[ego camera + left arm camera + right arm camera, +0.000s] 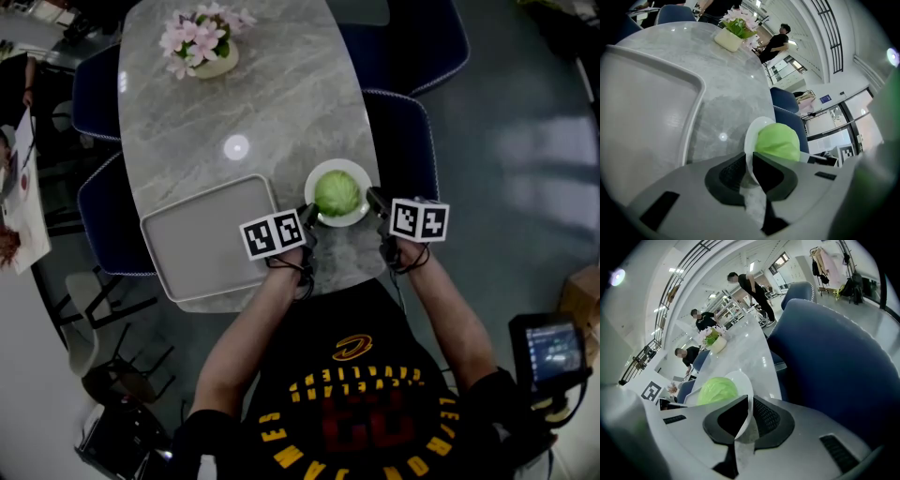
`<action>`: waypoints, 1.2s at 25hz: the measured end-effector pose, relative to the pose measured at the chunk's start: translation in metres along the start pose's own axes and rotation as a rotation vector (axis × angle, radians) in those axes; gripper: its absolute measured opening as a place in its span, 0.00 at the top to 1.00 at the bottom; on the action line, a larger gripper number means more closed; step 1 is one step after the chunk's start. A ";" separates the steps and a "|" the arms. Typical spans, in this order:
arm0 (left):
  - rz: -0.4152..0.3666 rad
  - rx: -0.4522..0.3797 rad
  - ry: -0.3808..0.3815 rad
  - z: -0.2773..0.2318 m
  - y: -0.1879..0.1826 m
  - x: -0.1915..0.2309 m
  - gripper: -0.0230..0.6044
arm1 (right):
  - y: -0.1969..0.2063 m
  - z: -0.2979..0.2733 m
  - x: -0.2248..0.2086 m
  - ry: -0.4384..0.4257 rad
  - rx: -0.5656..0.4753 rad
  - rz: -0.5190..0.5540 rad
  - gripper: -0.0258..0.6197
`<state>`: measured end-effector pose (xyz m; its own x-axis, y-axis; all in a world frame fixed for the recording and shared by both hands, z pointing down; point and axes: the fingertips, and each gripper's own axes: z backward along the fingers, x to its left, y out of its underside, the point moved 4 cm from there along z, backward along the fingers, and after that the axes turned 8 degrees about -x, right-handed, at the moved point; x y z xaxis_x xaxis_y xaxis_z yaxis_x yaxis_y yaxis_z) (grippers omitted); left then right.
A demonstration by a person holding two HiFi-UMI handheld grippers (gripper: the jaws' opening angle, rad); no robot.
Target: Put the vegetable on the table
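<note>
Left claw (307, 214), right claw (373, 199) clamping plate (349, 166), marble table (281, 103), blue chairs (405, 141)

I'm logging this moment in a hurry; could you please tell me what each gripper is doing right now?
Left gripper: shut on the plate rim.
Right gripper: shut on the plate's opposite rim.

I am in a big open work hall, like an office with a dining corner set up in it. Before me is a long stone-look table (281, 103) with blue chairs (834, 357) round it and a pot of pink flowers (202, 42) on top. The ceiling is high, with long lights (751, 266) and a railing (686, 261) above. Far off I see a coat rack (824, 263) with clothes and people (752, 287) standing about. The floor (525, 122) is grey and shiny.
</note>
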<state>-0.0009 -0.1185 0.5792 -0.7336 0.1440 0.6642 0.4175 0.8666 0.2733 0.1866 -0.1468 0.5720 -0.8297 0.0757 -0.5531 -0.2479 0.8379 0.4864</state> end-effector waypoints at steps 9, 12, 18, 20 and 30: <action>-0.038 0.005 -0.038 -0.007 0.001 0.003 0.91 | 0.008 -0.006 -0.008 0.016 0.019 0.007 0.90; -0.033 0.011 -0.041 -0.010 0.002 0.004 0.91 | 0.009 -0.007 -0.010 0.018 0.023 0.012 0.90; -0.026 0.022 -0.047 -0.013 0.004 0.006 0.91 | 0.011 -0.009 -0.013 0.023 0.037 0.009 0.90; -0.025 0.027 -0.048 -0.013 0.005 0.006 0.90 | 0.012 -0.009 -0.013 0.026 0.038 0.009 0.90; -0.030 0.033 -0.067 -0.015 0.006 0.008 0.90 | 0.017 -0.010 -0.015 0.040 0.042 0.013 0.90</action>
<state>0.0042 -0.1194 0.5965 -0.7803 0.1485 0.6075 0.3780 0.8859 0.2689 0.1900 -0.1394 0.5950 -0.8524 0.0655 -0.5188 -0.2164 0.8590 0.4640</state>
